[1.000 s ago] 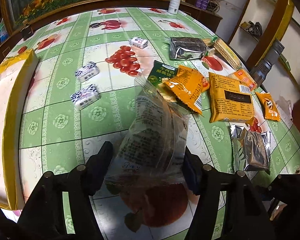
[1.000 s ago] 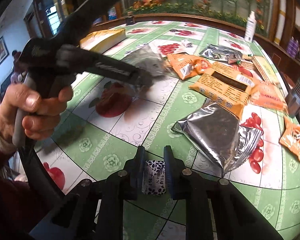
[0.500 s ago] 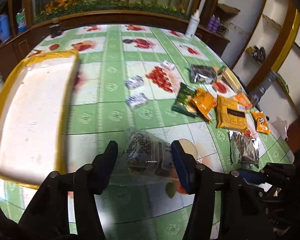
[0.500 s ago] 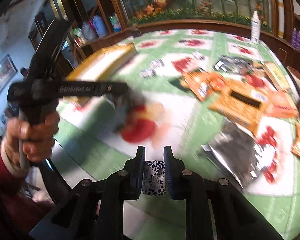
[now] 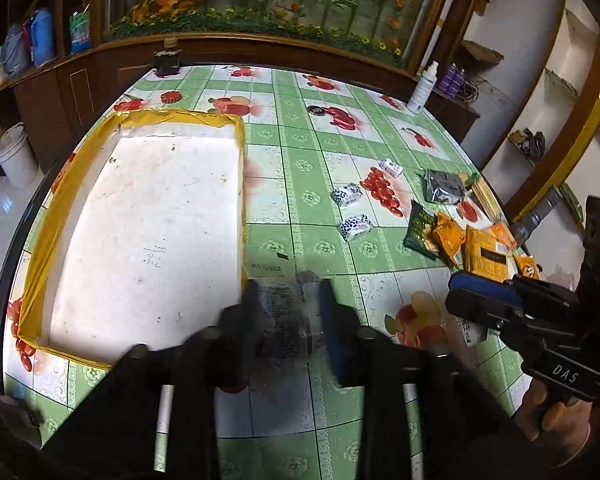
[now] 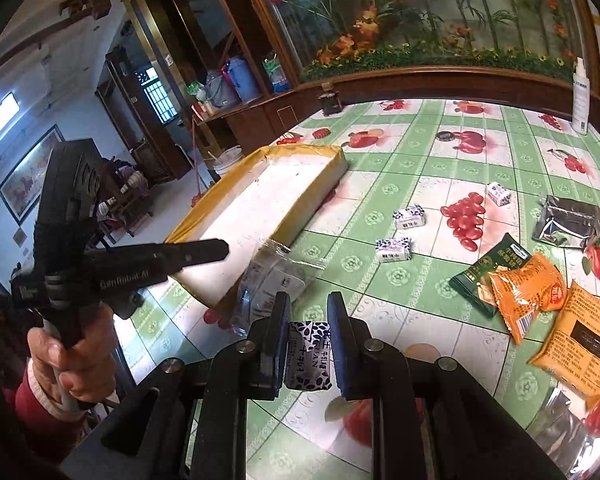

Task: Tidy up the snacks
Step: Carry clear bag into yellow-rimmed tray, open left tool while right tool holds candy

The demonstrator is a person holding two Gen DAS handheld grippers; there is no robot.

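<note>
The left gripper (image 5: 286, 312) clamps a clear plastic snack packet (image 6: 268, 276) raised beside the yellow-rimmed tray's (image 5: 242, 184) near corner, apparently for deposit there; the right gripper (image 6: 308, 340) pinches one white-and-navy candy (image 6: 309, 354), seemingly bound likewise. Three matching candies (image 6: 394, 249) remain on the tablecloth (image 6: 400, 168), with one green packet (image 6: 490, 276), several orange packets (image 6: 530, 296) and foil pouches (image 6: 568, 222).

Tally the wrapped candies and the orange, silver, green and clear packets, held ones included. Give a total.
Wrapped candies: 4
Orange packets: 4
Silver packets: 2
Green packet: 1
Clear packet: 1
Total: 12
</note>
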